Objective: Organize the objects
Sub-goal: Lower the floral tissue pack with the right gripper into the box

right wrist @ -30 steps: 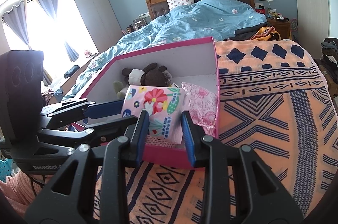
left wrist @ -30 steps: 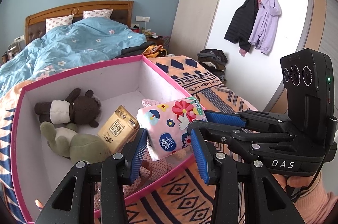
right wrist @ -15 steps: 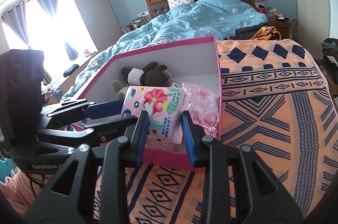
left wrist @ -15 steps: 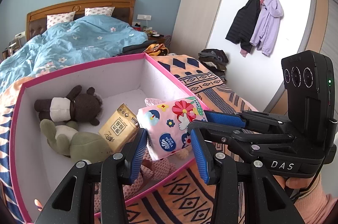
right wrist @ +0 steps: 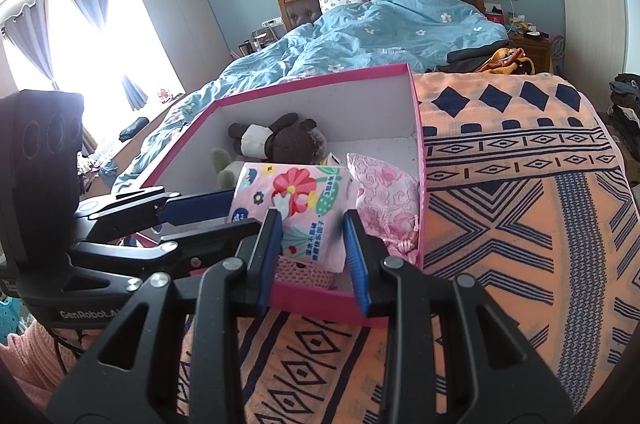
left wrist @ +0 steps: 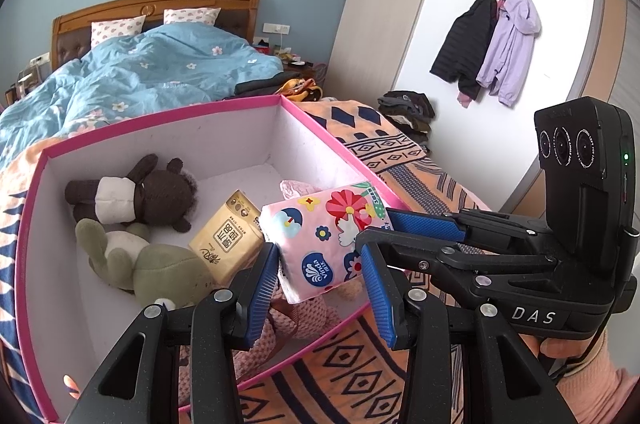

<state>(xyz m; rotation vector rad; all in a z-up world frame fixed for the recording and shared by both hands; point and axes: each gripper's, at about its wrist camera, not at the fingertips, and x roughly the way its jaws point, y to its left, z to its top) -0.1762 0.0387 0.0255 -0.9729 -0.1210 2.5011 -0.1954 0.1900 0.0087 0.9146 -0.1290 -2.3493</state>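
Tissue pack [right wrist: 308,212] betw. both claws' pads, above box [right wrist: 320,298]

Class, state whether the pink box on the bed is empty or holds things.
Holds things: the pink box contains a brown plush, a green plush and a yellow tissue pack.

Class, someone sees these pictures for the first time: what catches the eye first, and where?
The flowery pink tissue pack, pinched by both the left gripper and right gripper above the pink-rimmed white box. Inside the box lie a dark brown plush toy and a green plush toy.
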